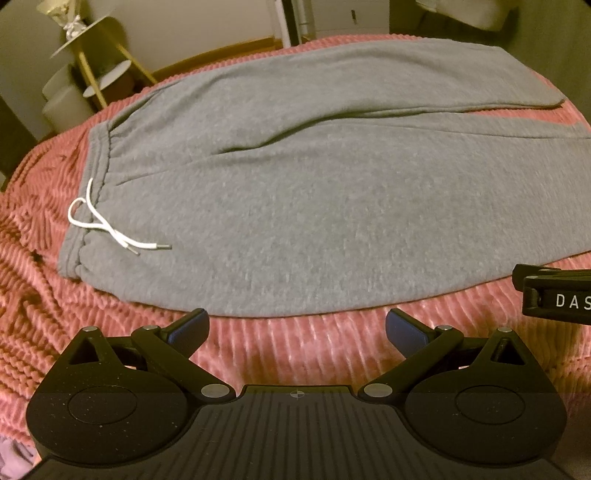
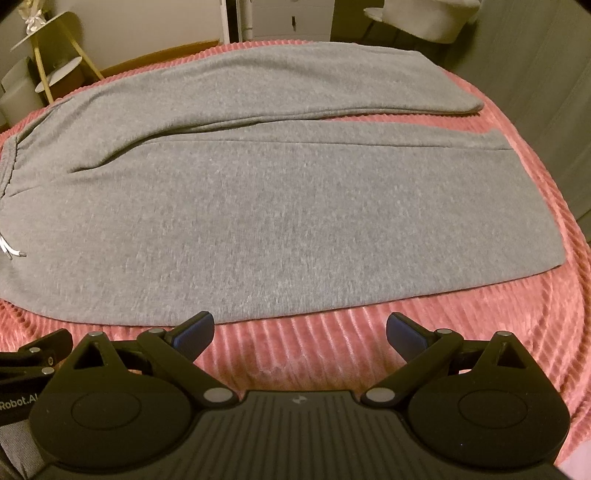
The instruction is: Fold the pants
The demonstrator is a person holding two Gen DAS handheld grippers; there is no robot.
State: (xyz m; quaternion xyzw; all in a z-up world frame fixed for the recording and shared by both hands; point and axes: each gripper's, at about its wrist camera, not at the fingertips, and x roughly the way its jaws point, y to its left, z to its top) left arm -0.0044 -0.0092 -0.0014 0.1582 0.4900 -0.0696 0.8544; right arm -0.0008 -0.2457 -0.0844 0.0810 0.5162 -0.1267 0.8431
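Grey sweatpants [image 1: 295, 192] lie flat on a pink ribbed blanket [image 1: 288, 347], waistband at the left with a white drawstring [image 1: 107, 229], legs running to the right. The pants also fill the right wrist view [image 2: 280, 214], both leg ends at the right. My left gripper [image 1: 297, 326] is open and empty, just short of the pants' near edge. My right gripper [image 2: 300, 330] is open and empty, also just short of the near edge, further along the leg. The right gripper's side shows in the left wrist view [image 1: 554, 295].
A gold tiered side table [image 1: 96, 70] stands beyond the bed at the far left. White furniture [image 2: 288, 18] stands at the back. The blanket [image 2: 535, 295] drops off at the right edge of the bed.
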